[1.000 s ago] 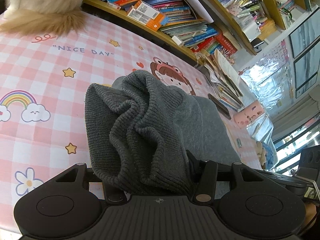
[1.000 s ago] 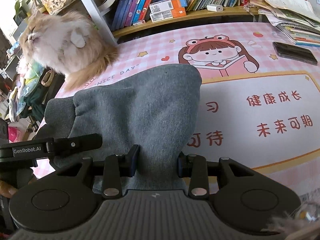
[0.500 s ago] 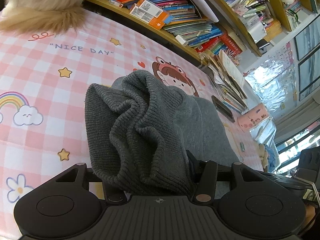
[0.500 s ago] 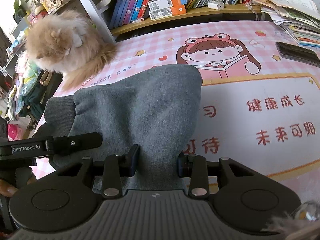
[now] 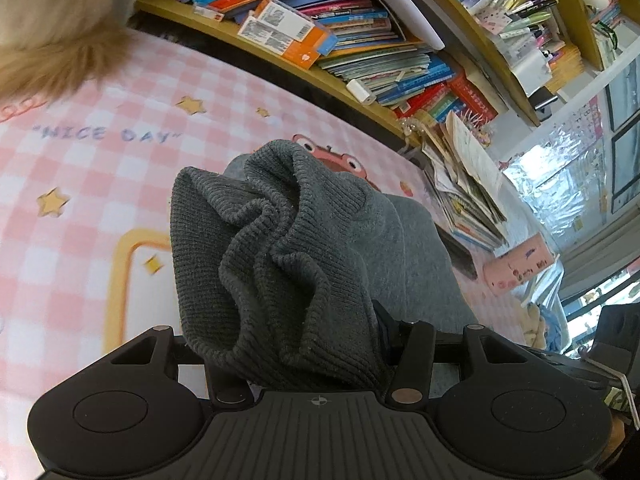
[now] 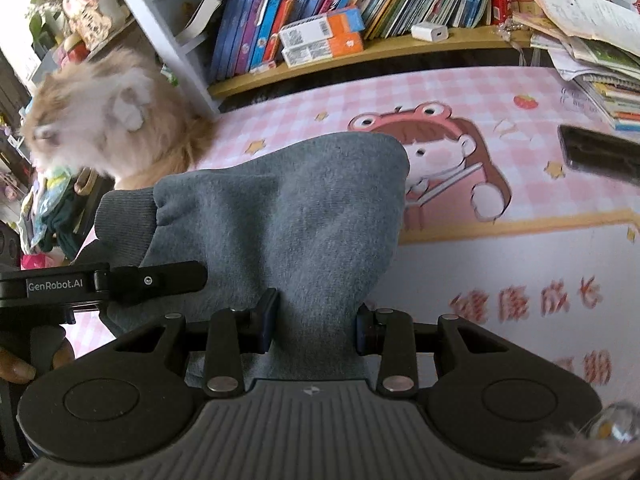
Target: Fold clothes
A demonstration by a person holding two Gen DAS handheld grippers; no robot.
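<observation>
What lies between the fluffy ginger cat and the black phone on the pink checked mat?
In the right wrist view, the lifted grey knit garment hangs between the cat and the phone, with the mat's cartoon girl print behind it.

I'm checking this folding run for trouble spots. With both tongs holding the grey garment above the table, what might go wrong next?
1. The fluffy cat sits close beside the grey garment; it may paw or step onto the cloth.
2. The left tongs pinch a bunched ribbed cuff, so the fold may come out creased.
3. The black phone lies on the pink table mat to the right; swinging fabric might drag it.
</observation>
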